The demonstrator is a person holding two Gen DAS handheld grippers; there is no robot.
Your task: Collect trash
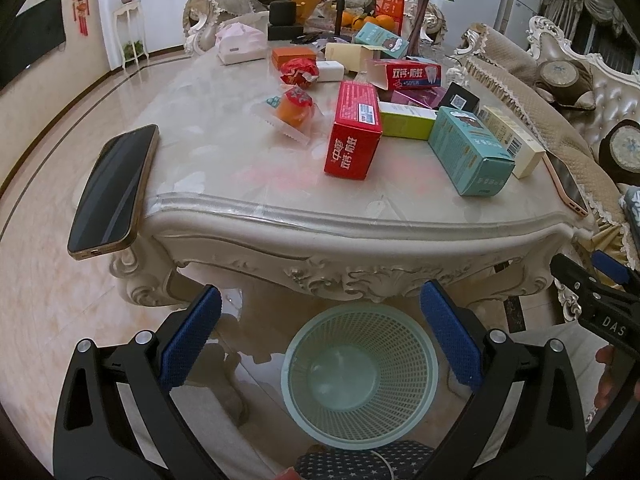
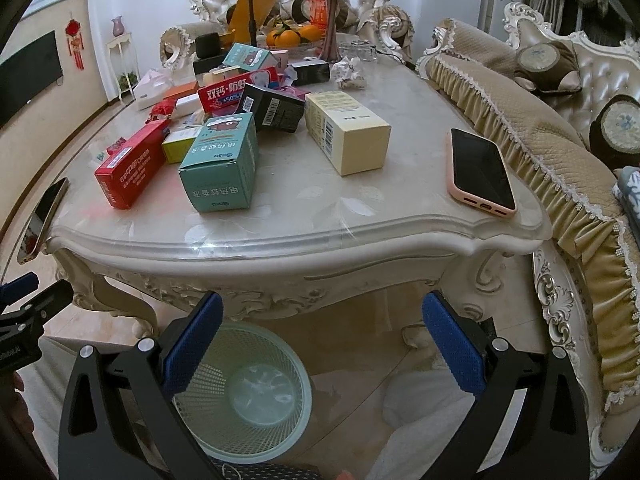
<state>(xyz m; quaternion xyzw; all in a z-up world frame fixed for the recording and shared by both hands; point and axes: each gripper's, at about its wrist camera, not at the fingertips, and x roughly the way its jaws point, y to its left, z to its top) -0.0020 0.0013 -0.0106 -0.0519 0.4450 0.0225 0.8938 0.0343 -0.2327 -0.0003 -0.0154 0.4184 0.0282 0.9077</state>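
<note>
Boxes (image 1: pixel 354 132) crowd the table (image 1: pixel 280 208) back from its bare near edge; both grippers' fingers (image 1: pixel 192 336) (image 2: pixel 452 344) spread, empty.

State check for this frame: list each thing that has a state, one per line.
left gripper: open, holding nothing
right gripper: open, holding nothing
waste basket: upright on the floor, empty
red box: lying flat, closed
teal box: lying flat, closed
pink-cased phone: face up, screen dark
gold-edged phone: overhanging the table edge, screen dark
</note>
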